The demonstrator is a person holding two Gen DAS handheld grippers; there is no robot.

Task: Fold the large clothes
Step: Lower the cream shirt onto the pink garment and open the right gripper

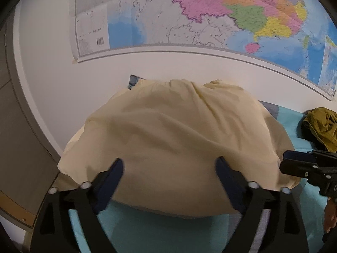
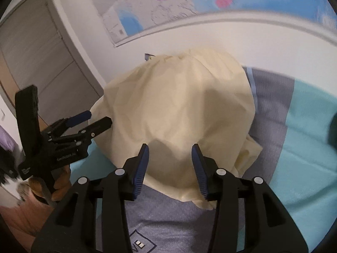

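With both claws released, the left claw (image 1: pixel 168 168) and right claw (image 2: pixel 169 155) hover at the near edge of the cream garment (image 1: pixel 174 130), spread on the bed (image 2: pixel 305 137) and likely ready for folding.

1. Soft, even indoor light; no glare, only faint shadows in the folds of the cream garment (image 1: pixel 174 130).
2. Strong fisheye bending curves the wall map (image 1: pixel 210 14) and darkens the corners.
3. The right wrist view shows motion blur across its map (image 2: pixel 189 0).
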